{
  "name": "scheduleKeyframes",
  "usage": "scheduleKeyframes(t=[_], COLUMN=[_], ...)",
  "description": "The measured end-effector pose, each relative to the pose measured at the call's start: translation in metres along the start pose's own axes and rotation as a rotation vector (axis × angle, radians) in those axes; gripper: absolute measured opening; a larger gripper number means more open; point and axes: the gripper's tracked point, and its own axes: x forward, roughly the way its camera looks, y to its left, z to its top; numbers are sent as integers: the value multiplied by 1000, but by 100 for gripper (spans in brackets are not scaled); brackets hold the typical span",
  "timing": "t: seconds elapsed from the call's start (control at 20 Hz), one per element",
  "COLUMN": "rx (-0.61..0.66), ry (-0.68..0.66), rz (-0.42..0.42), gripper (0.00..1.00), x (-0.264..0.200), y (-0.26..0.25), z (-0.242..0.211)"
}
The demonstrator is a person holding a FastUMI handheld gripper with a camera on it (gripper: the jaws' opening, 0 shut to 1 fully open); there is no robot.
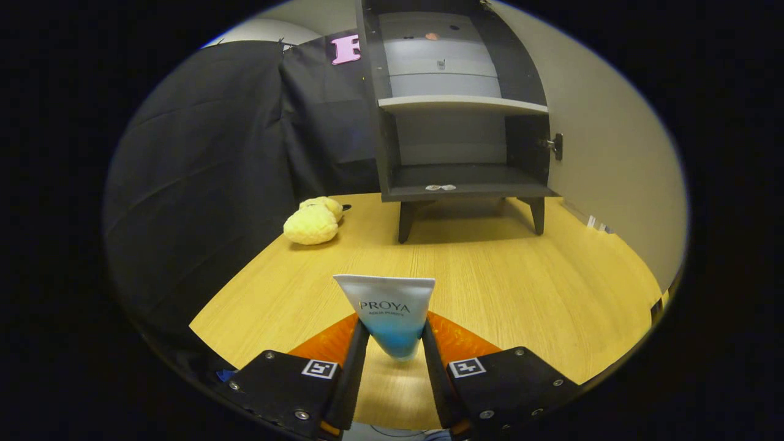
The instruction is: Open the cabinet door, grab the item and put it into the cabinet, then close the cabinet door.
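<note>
**Tube in Hand, Cabinet Standing Open Ahead**

Your gripper has its two fingers clenched on the lower part of a white-and-blue tube, which stands upright between them, crimped end up, above the wooden counter. Beyond the fingers, the dark cabinet waits on its short legs with its door swung wide to the right, its lower shelf bare but for two small pale bits at the front lip. Keep your squeeze steady and carry the tube straight ahead, level with that lower opening, clearing the front edge before you lower it. A yellow plush toy lies well left of your path, near the cabinet's left leg.
</note>
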Motion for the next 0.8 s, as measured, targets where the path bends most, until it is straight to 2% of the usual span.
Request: scheduleKeyframes(t=[0.5,0.8], rx=[4,-8], ry=[-70,-123], rz=[-39,-39], gripper=[52,52], x=[11,24], y=[-31,-53], z=[92,164])
